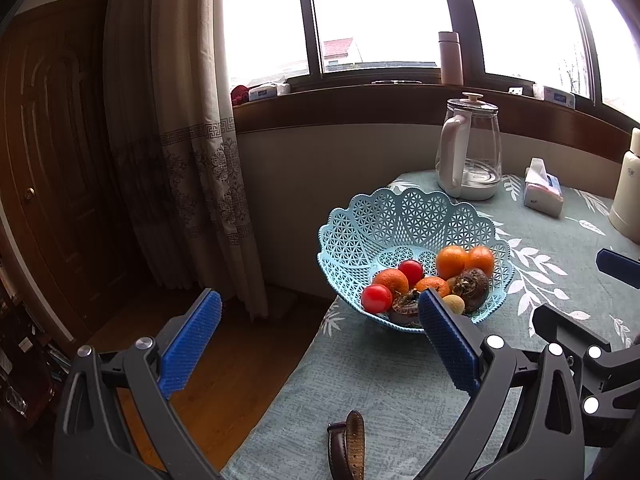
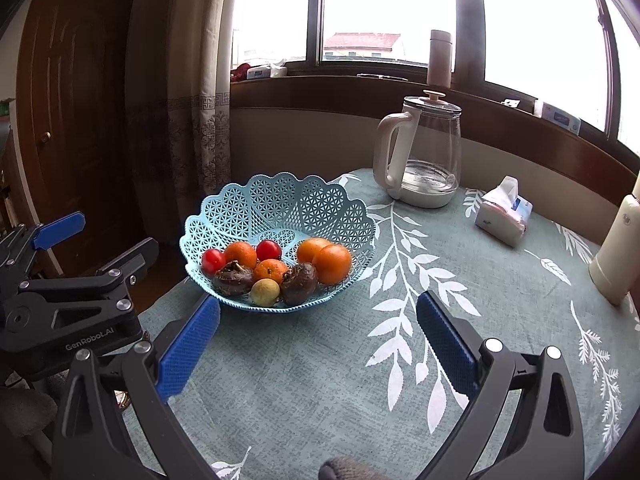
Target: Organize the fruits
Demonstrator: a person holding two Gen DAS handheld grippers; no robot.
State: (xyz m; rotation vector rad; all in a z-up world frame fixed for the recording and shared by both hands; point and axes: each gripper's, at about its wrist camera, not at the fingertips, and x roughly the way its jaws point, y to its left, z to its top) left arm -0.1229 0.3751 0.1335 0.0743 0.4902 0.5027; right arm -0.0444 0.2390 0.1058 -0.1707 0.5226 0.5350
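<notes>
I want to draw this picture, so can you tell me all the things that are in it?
Basket: one, light blue, lacy, at the table's near-left edge.
Oranges: four, orange, in the basket.
Tomatoes: two, red, in the basket.
Dark fruits: two, purple-brown, basket front.
Small fruit: one, yellow, basket front.
Kettle: one, glass and white, behind the basket.
Tissue pack: one, white, right of the kettle.
Flask: one, cream, far right.
Watch: one, brown strap, near table edge.
Tablecloth: one, green, white leaves.
Left gripper: open, blue pads.
Right gripper: open, blue pads.
</notes>
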